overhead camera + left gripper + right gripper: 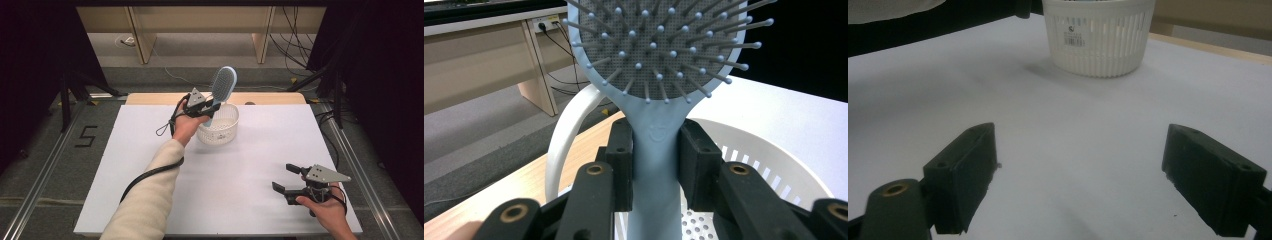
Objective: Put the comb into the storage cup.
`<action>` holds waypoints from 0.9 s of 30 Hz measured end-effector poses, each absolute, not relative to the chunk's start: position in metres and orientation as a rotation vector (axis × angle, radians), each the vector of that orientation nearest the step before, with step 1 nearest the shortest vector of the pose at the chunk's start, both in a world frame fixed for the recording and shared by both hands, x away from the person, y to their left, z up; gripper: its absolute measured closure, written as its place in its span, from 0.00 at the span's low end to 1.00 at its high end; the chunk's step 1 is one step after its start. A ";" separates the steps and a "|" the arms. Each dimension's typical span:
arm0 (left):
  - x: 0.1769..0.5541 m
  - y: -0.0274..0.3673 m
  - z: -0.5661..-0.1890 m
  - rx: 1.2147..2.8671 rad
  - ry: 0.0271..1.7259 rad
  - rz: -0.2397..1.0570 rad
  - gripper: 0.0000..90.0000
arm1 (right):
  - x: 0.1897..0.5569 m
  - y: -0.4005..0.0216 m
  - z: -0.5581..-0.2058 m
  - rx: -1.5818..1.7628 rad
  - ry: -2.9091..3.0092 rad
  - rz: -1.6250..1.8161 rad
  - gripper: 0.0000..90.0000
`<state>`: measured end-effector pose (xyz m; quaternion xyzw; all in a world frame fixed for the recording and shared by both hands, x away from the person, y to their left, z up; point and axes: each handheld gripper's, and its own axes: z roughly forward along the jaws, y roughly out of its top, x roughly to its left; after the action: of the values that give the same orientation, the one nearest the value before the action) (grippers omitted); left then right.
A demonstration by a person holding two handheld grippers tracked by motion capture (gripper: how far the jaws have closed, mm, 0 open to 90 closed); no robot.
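A white worktop (150,165) stretches before me, its pale wooden far edge running behind a white slotted plastic basket (222,131) that stands toward the far side, left of centre. Above that basket I hold a pale blue paddle hairbrush (222,86) upright and tilted slightly right, its oval bristle head high and its handle end dipping inside the basket rim. My left gripper (212,106) is clamped on the brush's handle just below the head; in the left gripper view both black pads (696,167) press flat against the handle's two sides, the basket (769,165) directly beneath. My right gripper (286,176) rests low over the near right part of the worktop, well apart from the basket, jaws spread wide with nothing but bare worktop (1073,150) between them.
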<state>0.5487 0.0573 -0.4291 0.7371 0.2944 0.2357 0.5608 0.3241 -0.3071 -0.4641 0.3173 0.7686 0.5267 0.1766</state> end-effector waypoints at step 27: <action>0.550 0.056 -0.429 1.761 0.699 0.552 0.77 | 0.324 -0.307 -0.464 0.899 2.176 1.492 0.17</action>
<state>0.5499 0.0563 -0.4290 0.7446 0.2953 0.2332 0.5514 0.3243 -0.3071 -0.4642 0.3175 0.7684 0.5269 0.1763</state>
